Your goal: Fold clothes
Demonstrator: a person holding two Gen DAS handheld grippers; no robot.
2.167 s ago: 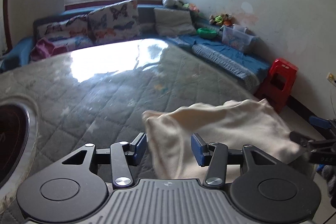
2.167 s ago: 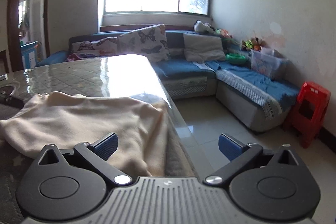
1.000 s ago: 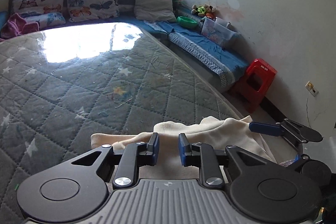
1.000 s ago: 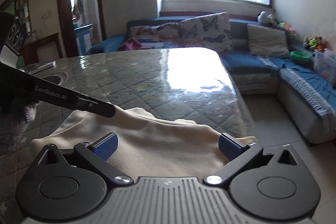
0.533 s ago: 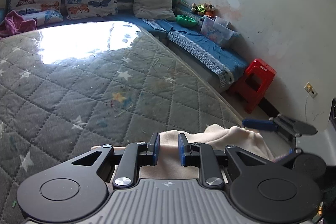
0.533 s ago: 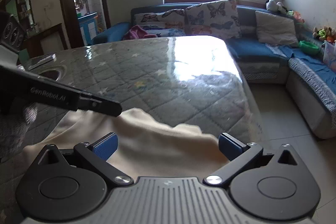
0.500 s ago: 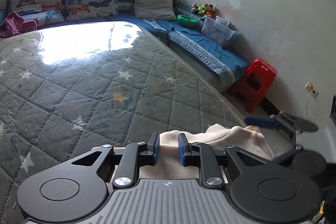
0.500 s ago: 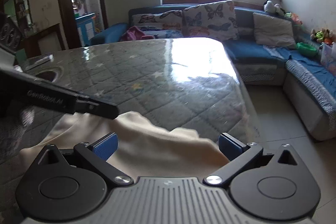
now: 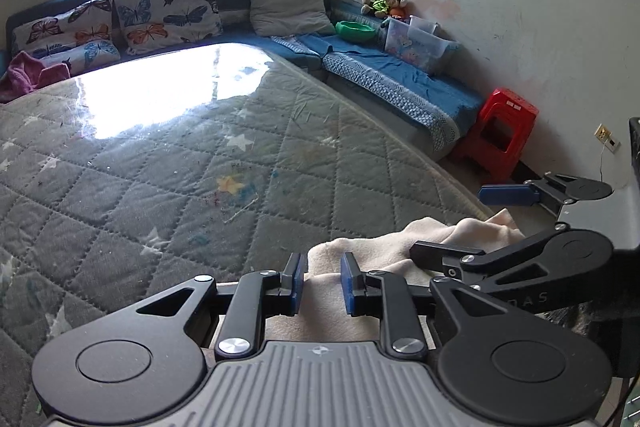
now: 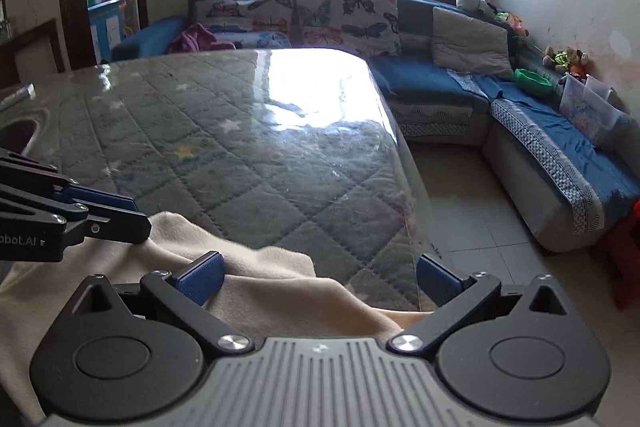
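Two grippers work at the near right corner of a quilted grey table cover (image 9: 168,187). The left gripper (image 9: 322,283) has its blue pads set narrow, having just opened slightly, with a fold of cream garment (image 9: 384,251) between them; contact is unclear. The right gripper (image 10: 316,273) stands wide above the cloth, gripping nothing. Beyond lie a blue corner sofa (image 10: 432,83), two butterfly cushions and one red stool (image 9: 498,135).

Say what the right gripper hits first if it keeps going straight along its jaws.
Probably the cream cloth: it lies between and just ahead of the right gripper, whose jaws stand wide open. Beyond its edge comes the quilted table top. Depth is unclear.
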